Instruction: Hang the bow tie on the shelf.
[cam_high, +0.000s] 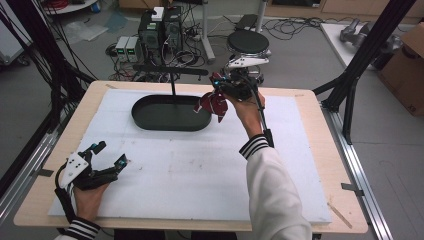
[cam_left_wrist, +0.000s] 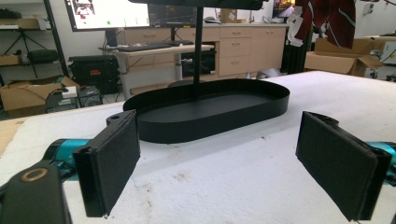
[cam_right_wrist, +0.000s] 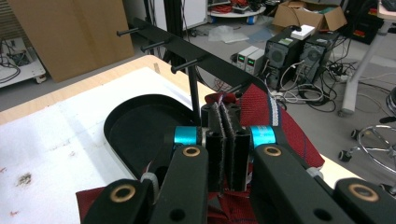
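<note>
Two tools in play. My right tool (cam_high: 223, 98) was held out at arm's length over the far side of the desk (cam_high: 60, 150), above the right end of the black oval tray (cam_high: 150, 120), jaws pressed together on a dark red cloth (cam_high: 214, 104) with striped trim. Cloth hung off the desk, just beside the tray's upright post (cam_high: 173, 85). My left tool (cam_high: 107, 155) rested low at the near left corner of the desk, hand wrapped under it, jaws wide apart with nothing between them.

High view gave both forearms and the whole layout. Right gripper view showed the pads (cam_right_wrist: 227, 140) clamped on the cloth's fold and the pegs on the rack's crossbar (cam_right_wrist: 187, 49) close up. Left gripper view looked level across the white mat (cam_left_wrist: 233, 177) at the tray wall, cloth (cam_left_wrist: 334, 21) hanging at top right.
</note>
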